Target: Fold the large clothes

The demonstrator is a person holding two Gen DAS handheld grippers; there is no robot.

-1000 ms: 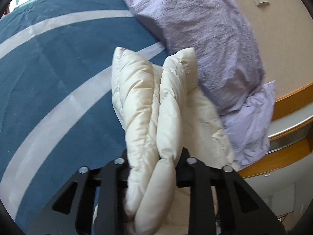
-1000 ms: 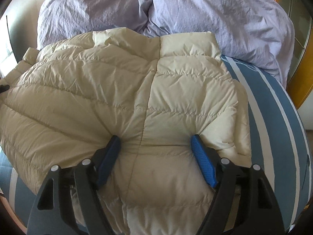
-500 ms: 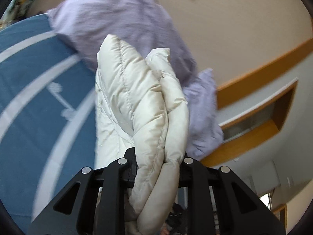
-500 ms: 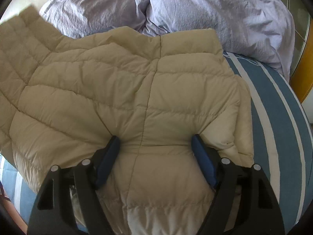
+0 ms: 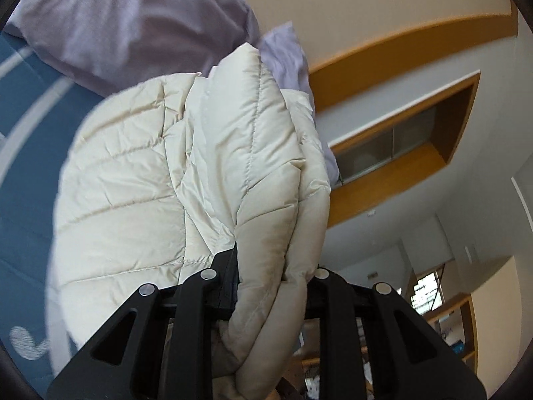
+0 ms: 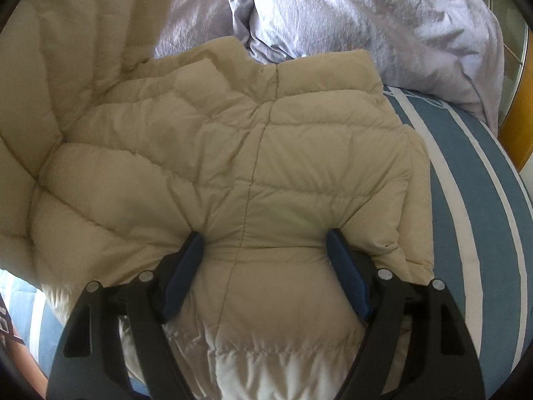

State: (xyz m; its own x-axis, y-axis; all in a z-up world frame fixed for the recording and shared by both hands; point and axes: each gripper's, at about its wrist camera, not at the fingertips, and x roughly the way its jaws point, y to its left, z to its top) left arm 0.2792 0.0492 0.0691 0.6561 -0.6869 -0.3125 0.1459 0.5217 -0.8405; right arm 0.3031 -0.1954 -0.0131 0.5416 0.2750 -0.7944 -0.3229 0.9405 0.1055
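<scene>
A cream quilted puffer jacket [image 6: 266, 166] lies on a blue bed cover with white stripes [image 6: 466, 200]. My left gripper [image 5: 263, 266] is shut on a bunched fold of the jacket [image 5: 253, 166] and holds it raised above the bed. That lifted part shows at the upper left in the right wrist view [image 6: 50, 83]. My right gripper [image 6: 263, 253] is open, its blue pads [image 6: 346, 280] pressed down on the jacket's lower middle, the fabric bulging between them.
Lilac pillows [image 6: 366, 16] lie at the head of the bed beyond the jacket collar. A wooden headboard ledge [image 5: 399, 173] and a beige wall [image 5: 366, 6] stand behind them. The bed's edge is at the right [image 6: 519, 153].
My left gripper has lifted the jacket's side up off the bed and swung it over toward the right. The right gripper has stayed pressed on the jacket.
</scene>
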